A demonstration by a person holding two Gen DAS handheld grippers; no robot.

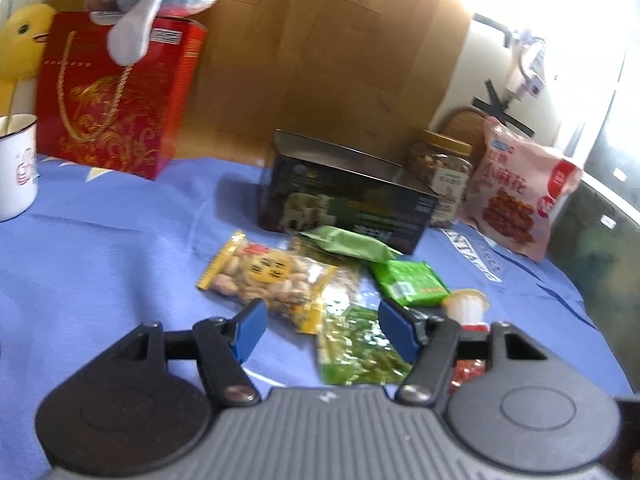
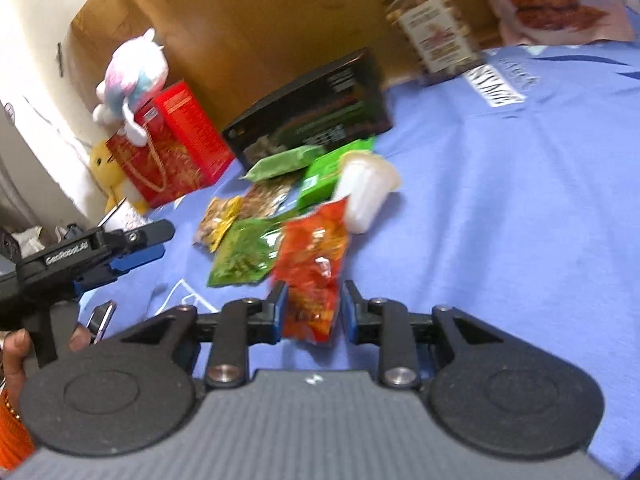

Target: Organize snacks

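Now your right tool (image 2: pixel 312 312) straddles the red snack packet (image 2: pixel 314 268) lying on the surface (image 2: pixel 500 200), pads seemingly not yet pressing, while your left tool (image 1: pixel 322 330) hovers parted and empty, so clench, lift and carry toward the open dark tin (image 1: pixel 344 196), minding the jelly cup (image 2: pixel 366 190) and green packets (image 2: pixel 244 256) crowding alongside.

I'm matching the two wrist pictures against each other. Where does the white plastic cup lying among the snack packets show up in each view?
Left wrist: the white plastic cup lies right of centre, low, just beyond the right blue finger, beside a green packet.
Right wrist: the cup lies above centre, on its side, beyond the red packet.
Shared landmark: the open dark tin box standing behind the packets.
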